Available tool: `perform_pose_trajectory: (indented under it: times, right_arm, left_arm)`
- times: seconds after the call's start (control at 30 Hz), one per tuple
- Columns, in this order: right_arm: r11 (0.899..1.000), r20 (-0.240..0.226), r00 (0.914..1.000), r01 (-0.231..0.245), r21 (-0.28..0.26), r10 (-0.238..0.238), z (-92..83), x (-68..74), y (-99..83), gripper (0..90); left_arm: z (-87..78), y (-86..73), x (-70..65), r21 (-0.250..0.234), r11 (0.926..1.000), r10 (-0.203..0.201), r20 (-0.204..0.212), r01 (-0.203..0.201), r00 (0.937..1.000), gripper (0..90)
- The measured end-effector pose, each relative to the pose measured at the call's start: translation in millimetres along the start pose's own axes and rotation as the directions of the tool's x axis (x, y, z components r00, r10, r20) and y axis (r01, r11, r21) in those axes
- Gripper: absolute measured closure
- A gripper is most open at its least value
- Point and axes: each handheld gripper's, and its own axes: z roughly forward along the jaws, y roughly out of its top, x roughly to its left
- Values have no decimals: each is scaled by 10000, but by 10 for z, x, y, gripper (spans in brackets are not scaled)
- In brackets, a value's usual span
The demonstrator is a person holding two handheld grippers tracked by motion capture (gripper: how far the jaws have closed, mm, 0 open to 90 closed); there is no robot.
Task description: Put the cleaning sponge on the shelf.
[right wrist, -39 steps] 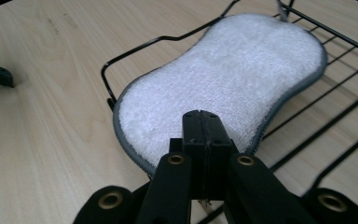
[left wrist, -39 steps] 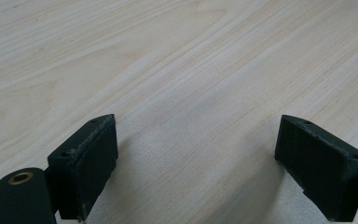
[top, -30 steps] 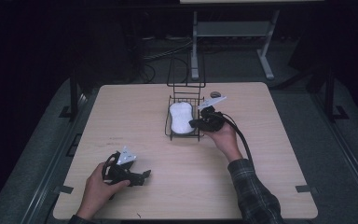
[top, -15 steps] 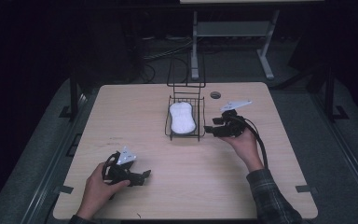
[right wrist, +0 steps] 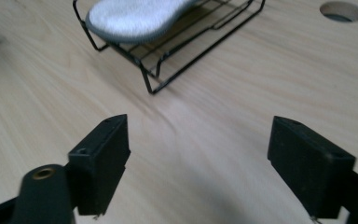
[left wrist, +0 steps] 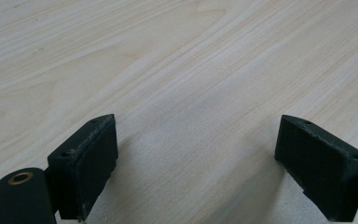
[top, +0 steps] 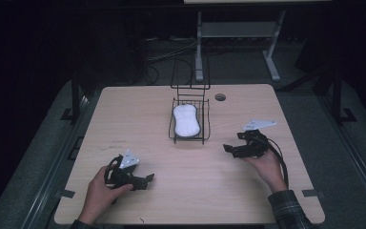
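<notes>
White insole [top: 186, 120] is seen lying in the wire rack [top: 205, 128] toward the surface's far edge; both tools, left [top: 143, 180] and right [top: 228, 149], are spread and empty, the right's jaws having just been opening, so a careless sweep risks snagging the rack and tipping it.

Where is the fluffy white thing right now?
In the high view, the white, peanut-shaped pad lies inside the black wire basket near the table's middle, far side, left of the right tool; the right gripper view shows it top left.
</notes>
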Motion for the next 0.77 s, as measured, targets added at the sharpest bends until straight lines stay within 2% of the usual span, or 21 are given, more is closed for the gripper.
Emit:
perform_pose_trajectory:
  times: [0.2, 0.33, 0.4, 0.5, 0.77]
  right_arm:
    - [9995, 374, 9993, -58, 321, 46, -123, 47, -255, 132]
    - [9989, 265, 9995, -195, 416, 184, -218, 67, -434, 101]
    - [9984, 578, 9982, -173, 531, 143, -243, 85, -520, 101]
    - [9970, 683, 9976, -111, 765, 59, -264, 107, -657, 93]
    - [9944, 830, 9965, -30, 1060, -58, -279, 110, -806, 87]
  left_arm:
    - [-2, 0, 2, 26, 10000, 29, -7, -29, 10000, 123]
    - [0, 0, 1, 3, 10000, 7, -4, -7, 10000, 123]
    - [0, 0, 1, 2, 10000, 9, -7, -9, 10000, 123]
    - [0, 0, 1, 4, 10000, 17, -8, -17, 10000, 123]
    - [-1, 0, 1, 7, 10000, 20, -8, -20, 10000, 123]
